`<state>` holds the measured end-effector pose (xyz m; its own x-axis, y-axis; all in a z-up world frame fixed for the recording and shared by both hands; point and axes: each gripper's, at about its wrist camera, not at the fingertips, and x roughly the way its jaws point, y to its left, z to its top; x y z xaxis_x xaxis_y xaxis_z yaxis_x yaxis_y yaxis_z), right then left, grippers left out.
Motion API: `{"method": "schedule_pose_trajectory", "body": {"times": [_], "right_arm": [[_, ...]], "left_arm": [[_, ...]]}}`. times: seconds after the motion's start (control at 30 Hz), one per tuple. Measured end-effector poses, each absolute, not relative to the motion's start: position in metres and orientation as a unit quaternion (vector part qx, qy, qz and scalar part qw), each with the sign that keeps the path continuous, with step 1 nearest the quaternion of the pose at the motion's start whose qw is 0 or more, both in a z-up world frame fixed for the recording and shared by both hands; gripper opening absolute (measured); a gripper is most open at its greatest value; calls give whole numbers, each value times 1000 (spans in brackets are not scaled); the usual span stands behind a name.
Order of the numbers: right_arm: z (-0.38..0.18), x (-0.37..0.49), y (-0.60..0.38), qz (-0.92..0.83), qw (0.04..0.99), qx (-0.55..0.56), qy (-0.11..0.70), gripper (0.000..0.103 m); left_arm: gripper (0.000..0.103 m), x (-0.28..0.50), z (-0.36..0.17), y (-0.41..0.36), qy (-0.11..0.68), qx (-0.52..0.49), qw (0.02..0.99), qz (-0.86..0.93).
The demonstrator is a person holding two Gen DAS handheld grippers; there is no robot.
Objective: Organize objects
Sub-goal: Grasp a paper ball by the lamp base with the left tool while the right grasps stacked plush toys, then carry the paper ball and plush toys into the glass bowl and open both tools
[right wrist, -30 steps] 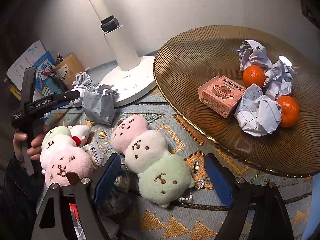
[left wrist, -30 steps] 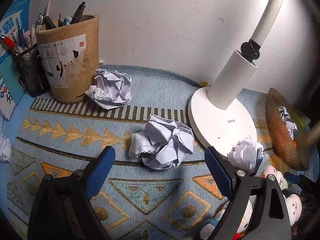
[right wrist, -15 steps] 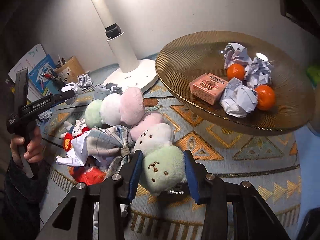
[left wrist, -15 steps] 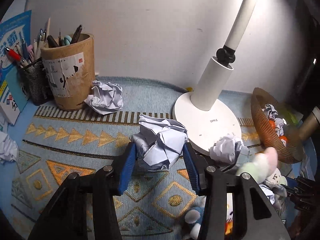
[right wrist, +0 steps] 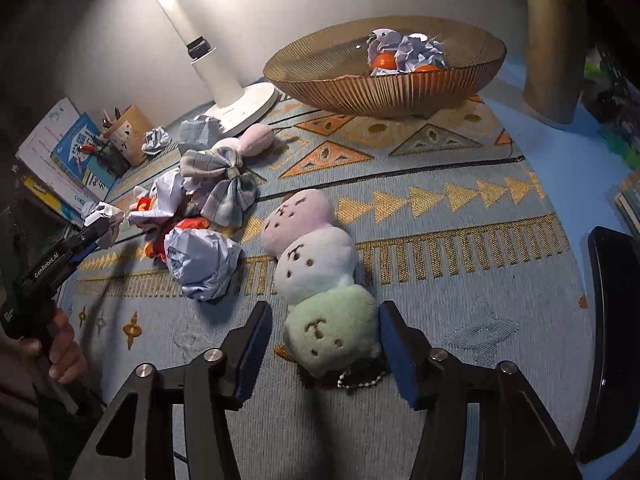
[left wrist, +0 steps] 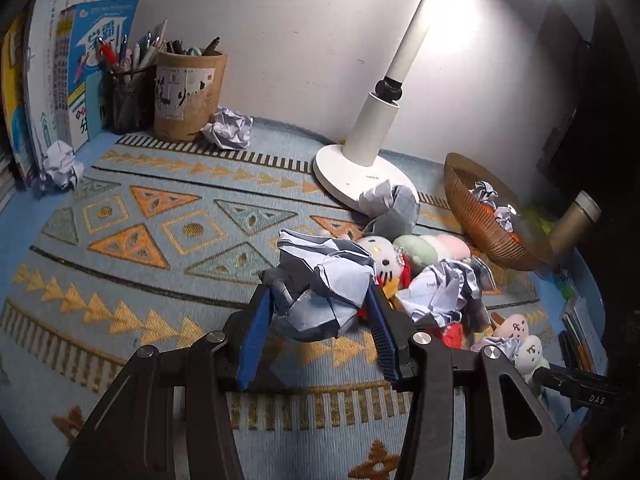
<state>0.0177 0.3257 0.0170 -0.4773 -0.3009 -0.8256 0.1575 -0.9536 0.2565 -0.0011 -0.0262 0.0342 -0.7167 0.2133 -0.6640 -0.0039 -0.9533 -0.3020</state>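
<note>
Your left tool is pinching a crumpled paper ball, both blue pads tight against it, and it looks carried clear above the patterned mat. Your right tool is spread around the green end of the three-ball plush, which lies flat on the mat; the right pad sits against the green ball, the left pad stands just off it, so nothing is gripped there.

My read: the paper is bound for the ribbed bowl by the lamp, where other paper wads and oranges already sit. Keep the squeeze steady, since crumpled paper gives and can slip, and carry it high over the pile of toys and papers between you and the bowl. Let go only once you're over the bowl's middle, not its rim.

For the plush, centre the pads on the green ball before you press together, and watch the bead chain at its near end.

Hard to make out: the bowl's floor is mostly hidden behind its wall in both views. The cat plush is half buried behind the held paper, and the heap around it is too tangled to sort out.
</note>
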Motion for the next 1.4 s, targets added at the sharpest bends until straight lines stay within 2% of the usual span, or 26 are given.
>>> {"method": "schedule_pose_trajectory", "body": {"times": [0.03,0.2,0.4,0.43,0.5,0.6,0.8,1.0,1.23,1.4], "right_arm": [[19,22,323,-862,134,486,-56,67],[19,21,306,-873,126,469,40,67],[7,8,300,-874,122,467,63,67],[6,8,299,-874,122,466,62,66],[6,7,296,-873,124,467,62,50],[7,9,292,-875,119,463,72,47],[33,19,301,-887,129,442,35,47],[88,15,323,-909,129,395,-11,47],[140,-43,357,-927,75,357,-82,47],[144,-97,375,-921,61,361,-134,47]], "left_arm": [[45,4,31,-23,-139,-371,62,916],[45,16,19,-15,-152,-366,83,914],[45,17,18,-10,-142,-366,88,916],[45,16,18,-9,-138,-366,87,916],[45,18,18,-5,-126,-364,84,919],[45,19,19,1,-107,-362,80,922],[45,22,29,6,-91,-357,77,926],[45,14,84,31,-67,-320,108,939],[45,-52,142,99,-32,-307,166,937],[45,-110,151,151,-19,-320,200,926]]}}
